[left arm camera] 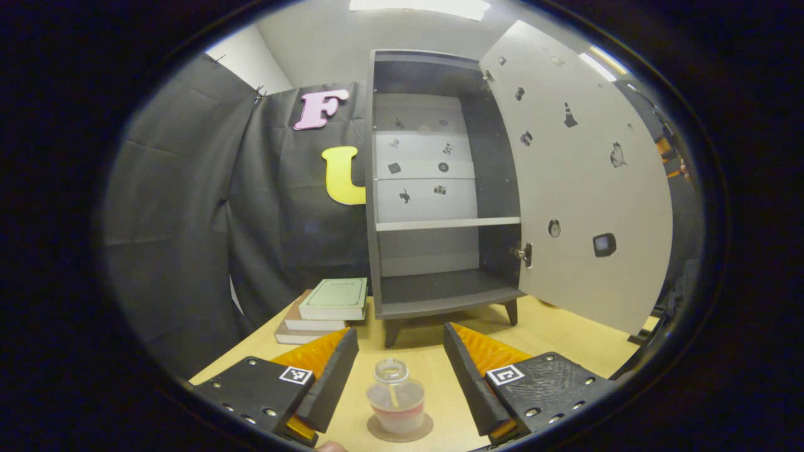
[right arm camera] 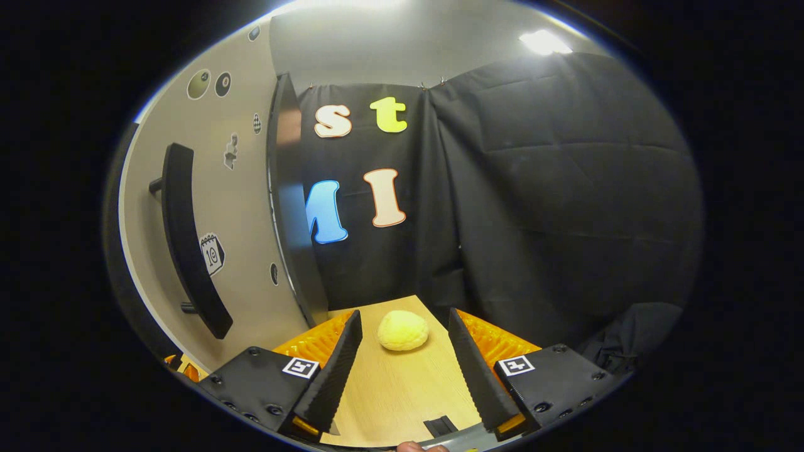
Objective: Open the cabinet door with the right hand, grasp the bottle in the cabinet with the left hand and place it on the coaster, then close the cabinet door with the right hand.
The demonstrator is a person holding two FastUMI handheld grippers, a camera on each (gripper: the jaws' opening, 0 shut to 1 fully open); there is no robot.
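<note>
In the left gripper view a small clear bottle (left arm camera: 395, 397) with a red band stands upright on a round brown coaster (left arm camera: 400, 430) on the wooden table. My left gripper (left arm camera: 400, 351) is open, its fingers on either side of the bottle and apart from it. Behind stands the dark cabinet (left arm camera: 440, 188) with its shelves bare and its pale door (left arm camera: 584, 182) swung wide to the right. In the right gripper view my right gripper (right arm camera: 404, 342) is open over the table, with the door's outer face (right arm camera: 232, 207) and its long dark handle (right arm camera: 188, 238) to the left.
A stack of books (left arm camera: 326, 307) lies left of the cabinet. A yellow bun-like object (right arm camera: 403, 330) sits on the table beyond my right gripper's fingers. Black cloth walls close in behind and at the sides. The table edge (left arm camera: 239, 351) runs near the left finger.
</note>
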